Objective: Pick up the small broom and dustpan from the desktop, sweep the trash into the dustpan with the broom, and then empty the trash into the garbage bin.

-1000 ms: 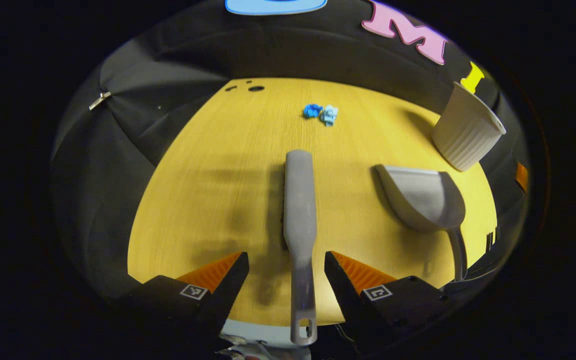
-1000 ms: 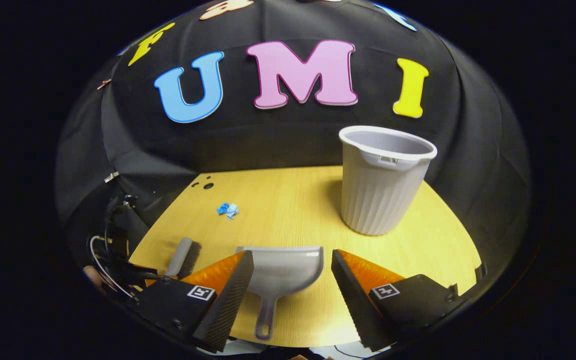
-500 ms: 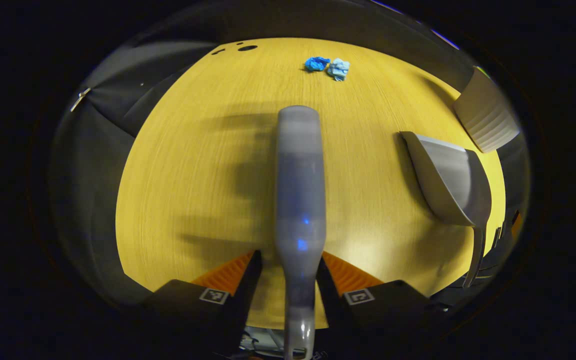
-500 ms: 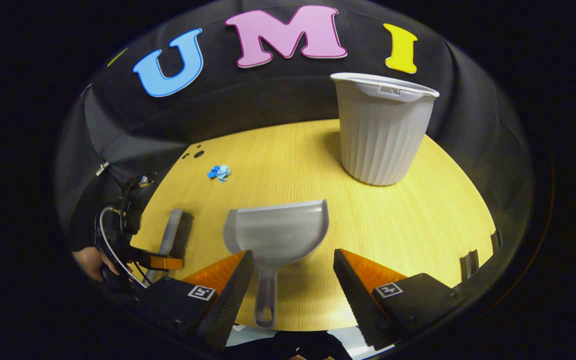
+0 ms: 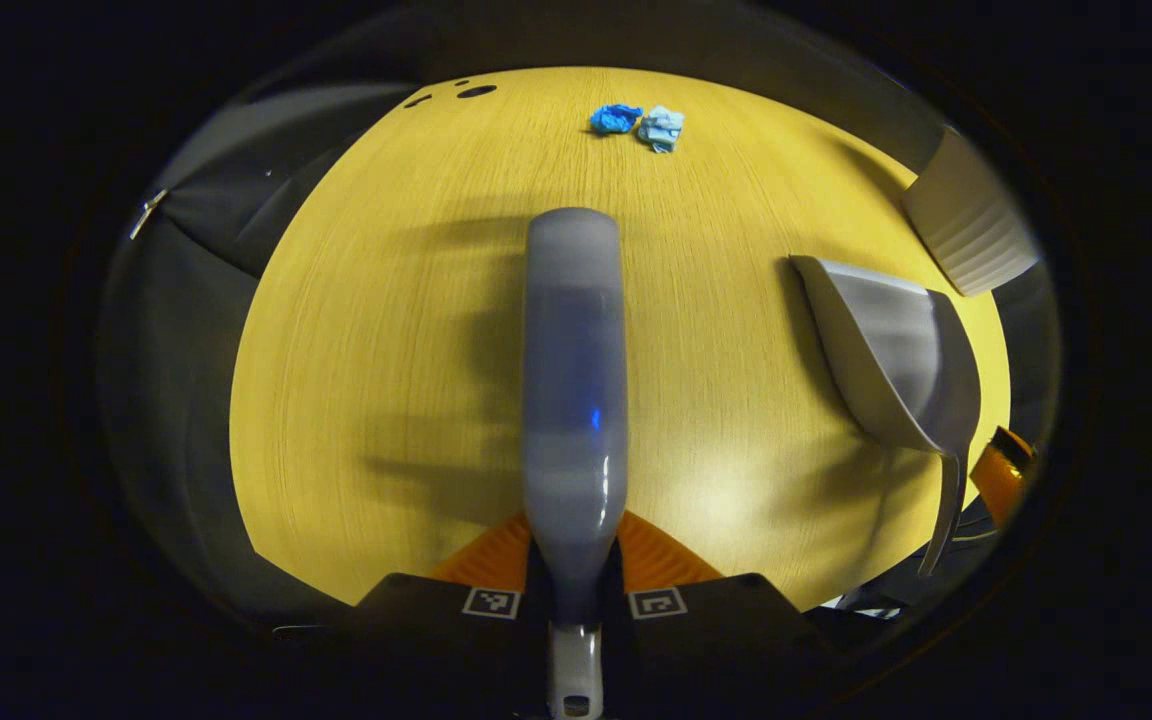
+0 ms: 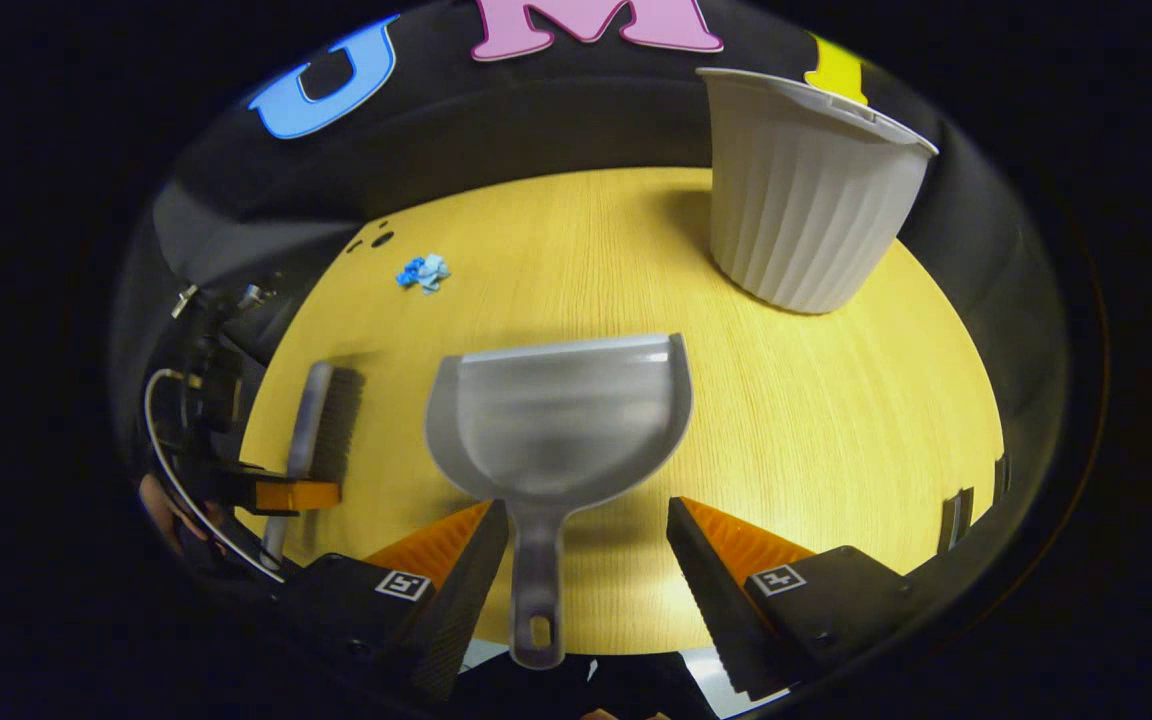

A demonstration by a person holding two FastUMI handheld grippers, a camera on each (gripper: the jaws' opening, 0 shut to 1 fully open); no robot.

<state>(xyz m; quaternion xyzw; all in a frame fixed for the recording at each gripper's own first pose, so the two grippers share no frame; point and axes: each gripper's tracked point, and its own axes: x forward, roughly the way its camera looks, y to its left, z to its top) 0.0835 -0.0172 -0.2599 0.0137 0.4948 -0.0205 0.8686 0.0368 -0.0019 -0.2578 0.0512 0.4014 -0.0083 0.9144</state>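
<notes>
The broom (image 5: pixel 574 370) lies flat on the counter (image 5: pixel 386 330), its handle running back between my left fingers (image 5: pixel 496 545), which are pinched in narrow against its neck, so I judge my left gripper (image 5: pixel 576 560) has it clamped. Just right of the broom sits the dustpan (image 6: pixel 558 418), mouth facing away from me, and its handle lies in the gap between my right fingers (image 6: pixel 466 560), which stand wide apart and touch nothing; my right gripper (image 6: pixel 586 570) is only lined up, not holding. Beyond the broom's far end, well apart, the two blue scraps of trash (image 5: pixel 636 122) rest together on the counter. The garbage bin (image 6: pixel 806 190) stands beyond the dustpan and to its right. My worry is the dustpan's thin handle: if I close off-centre it may twist or skid away. The broom, gripped low on its neck, could also droop or swing when I lift, and a hard sweep might scatter the light scraps past the pan.
</notes>
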